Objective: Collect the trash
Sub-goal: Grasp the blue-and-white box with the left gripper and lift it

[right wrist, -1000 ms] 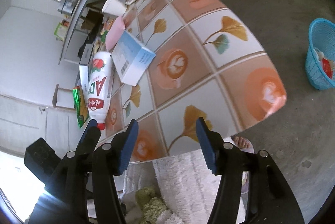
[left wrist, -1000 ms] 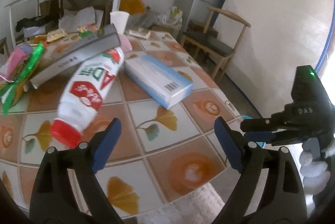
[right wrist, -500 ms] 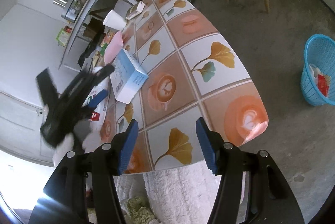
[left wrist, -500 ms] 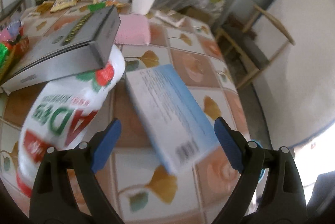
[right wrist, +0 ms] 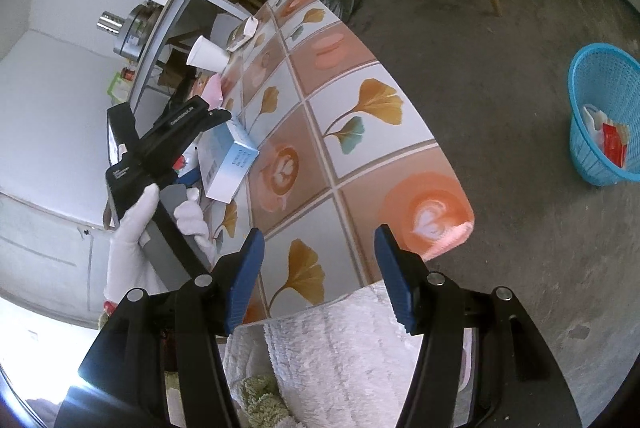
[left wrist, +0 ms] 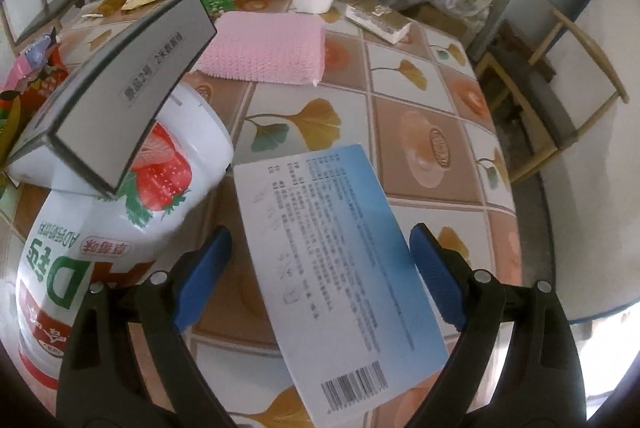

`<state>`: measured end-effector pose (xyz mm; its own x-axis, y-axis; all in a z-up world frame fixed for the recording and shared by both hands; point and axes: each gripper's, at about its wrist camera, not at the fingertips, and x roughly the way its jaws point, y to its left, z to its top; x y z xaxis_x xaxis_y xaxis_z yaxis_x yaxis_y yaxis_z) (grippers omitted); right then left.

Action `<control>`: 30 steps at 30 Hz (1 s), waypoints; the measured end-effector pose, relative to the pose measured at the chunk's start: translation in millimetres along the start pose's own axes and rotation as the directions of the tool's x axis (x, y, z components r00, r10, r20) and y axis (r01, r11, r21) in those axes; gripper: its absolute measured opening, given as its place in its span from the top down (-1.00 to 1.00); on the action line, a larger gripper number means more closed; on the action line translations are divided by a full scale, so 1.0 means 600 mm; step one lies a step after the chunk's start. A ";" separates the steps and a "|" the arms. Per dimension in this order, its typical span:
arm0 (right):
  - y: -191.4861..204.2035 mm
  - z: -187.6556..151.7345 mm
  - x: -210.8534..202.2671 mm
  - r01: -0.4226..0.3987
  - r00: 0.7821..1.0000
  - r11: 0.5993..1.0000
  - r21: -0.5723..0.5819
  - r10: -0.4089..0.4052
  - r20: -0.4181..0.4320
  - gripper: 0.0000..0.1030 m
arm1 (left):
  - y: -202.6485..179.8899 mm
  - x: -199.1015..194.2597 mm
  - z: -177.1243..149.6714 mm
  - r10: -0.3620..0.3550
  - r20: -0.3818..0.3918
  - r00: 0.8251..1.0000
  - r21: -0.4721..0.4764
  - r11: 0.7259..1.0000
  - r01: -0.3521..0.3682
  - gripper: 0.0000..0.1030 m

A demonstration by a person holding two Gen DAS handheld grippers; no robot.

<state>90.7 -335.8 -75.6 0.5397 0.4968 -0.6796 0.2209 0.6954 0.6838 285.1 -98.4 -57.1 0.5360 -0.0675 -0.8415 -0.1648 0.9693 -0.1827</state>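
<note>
A: Your left gripper (left wrist: 316, 268) has its fingers spread around the blue-white box (left wrist: 340, 268), pads not touching it yet. The box lies flat on the counter (left wrist: 420, 100), just beside the strawberry-drink bottle (left wrist: 120, 220).

B: Long axis?

A: It runs roughly along the line the fingers point, barcode end nearest you, so I'd say closing takes it across the narrow width (skew looks small).

B: Right side?

A: Your right gripper (right wrist: 320, 276) is spread too, holding nothing, off the near counter edge and well apart from the box. The left is nearer. The blue basket (right wrist: 604, 116) sits on the floor.
</note>
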 end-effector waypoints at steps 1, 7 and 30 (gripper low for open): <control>-0.003 0.000 0.000 0.000 1.000 1.000 0.003 0.000 -0.003 -0.09 | -0.001 0.003 0.000 0.008 -0.002 1.000 0.000 1.000 -0.008 -0.69; 0.004 -0.002 -0.007 0.001 1.000 1.000 -0.007 -0.001 -0.012 -0.09 | -0.007 0.007 -0.007 0.019 0.027 0.999 0.045 0.999 -0.021 -0.69; 0.055 -0.022 -0.049 0.055 0.998 0.996 -0.069 -0.052 0.036 -0.09 | 0.081 -0.097 -0.144 -0.198 -0.010 0.980 0.363 0.913 0.188 -0.63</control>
<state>71.5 -320.7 -36.5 0.5564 0.4408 -0.7043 0.1931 0.7559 0.6256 174.5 -68.0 -60.7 0.5500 -0.2601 -0.7936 0.2504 0.9579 -0.1404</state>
